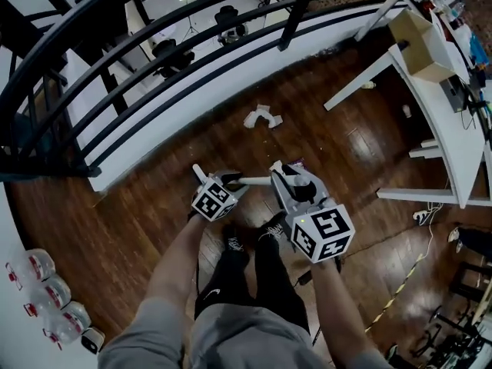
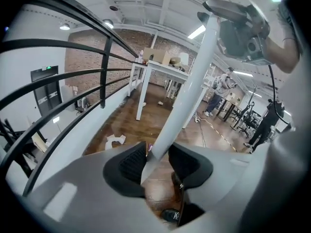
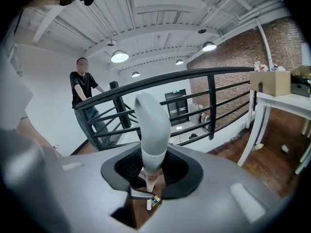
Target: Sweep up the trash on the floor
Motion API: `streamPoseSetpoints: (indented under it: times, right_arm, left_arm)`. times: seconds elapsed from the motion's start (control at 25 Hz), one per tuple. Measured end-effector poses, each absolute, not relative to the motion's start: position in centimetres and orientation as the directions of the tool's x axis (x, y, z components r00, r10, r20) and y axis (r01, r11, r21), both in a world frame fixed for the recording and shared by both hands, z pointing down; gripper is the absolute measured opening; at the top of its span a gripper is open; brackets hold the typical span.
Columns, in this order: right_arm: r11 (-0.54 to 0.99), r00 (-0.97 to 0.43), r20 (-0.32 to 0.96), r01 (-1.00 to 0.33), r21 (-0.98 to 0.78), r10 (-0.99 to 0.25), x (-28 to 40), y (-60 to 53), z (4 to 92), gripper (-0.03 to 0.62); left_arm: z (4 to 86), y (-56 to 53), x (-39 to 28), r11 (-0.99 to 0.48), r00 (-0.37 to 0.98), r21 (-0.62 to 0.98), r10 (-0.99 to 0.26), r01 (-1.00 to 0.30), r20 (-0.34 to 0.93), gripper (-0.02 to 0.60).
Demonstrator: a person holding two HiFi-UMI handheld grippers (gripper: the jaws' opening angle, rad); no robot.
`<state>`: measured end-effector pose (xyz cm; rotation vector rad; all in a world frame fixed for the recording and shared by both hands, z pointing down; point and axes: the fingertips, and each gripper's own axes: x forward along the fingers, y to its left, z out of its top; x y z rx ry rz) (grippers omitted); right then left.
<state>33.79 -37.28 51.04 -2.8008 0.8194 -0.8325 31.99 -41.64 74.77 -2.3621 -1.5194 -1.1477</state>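
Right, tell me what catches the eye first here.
In the foreground, the left gripper clamps a long white pole and the right gripper a white handle. Beyond them, crumpled white trash lies on the dark wooden floor near the black railing.

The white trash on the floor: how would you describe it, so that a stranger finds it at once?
Start at the black railing and its white base along the wooden floor. The white trash lies on the boards close beside that base, left of the white table leg. It is crumpled and clearly bigger than the small scrap by that leg.
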Motion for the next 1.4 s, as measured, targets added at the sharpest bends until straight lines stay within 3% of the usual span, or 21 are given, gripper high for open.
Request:
streamPoseSetpoints:
  times: [0.8,1.12,1.4]
  right_arm:
    - [-0.979,0.848,0.498,-0.108,-0.171,-0.180,35.1,-8.3,49.1,0.089]
    - [-0.961,0.859,0.475,-0.063,-0.268,-0.189,34.3,-1.8,49.3,0.090]
    - [-0.937,0.883,0.399,-0.114,-0.329,-0.248,37.7,-3.5,47.2,0.091]
  left_arm:
    - [73.5,-10.7,35.5,-0.155,-0.051,0.298,0.811,0.942,0.583,0.149]
    - [73.2,-6.2,34.8,-0.115,-0.087,0.273,0.771,0.955,0.631,0.146]
    - [70.7,-10.0,38.3,-0.136,-0.051,0.222,0.737,0.965,0.674,0.140]
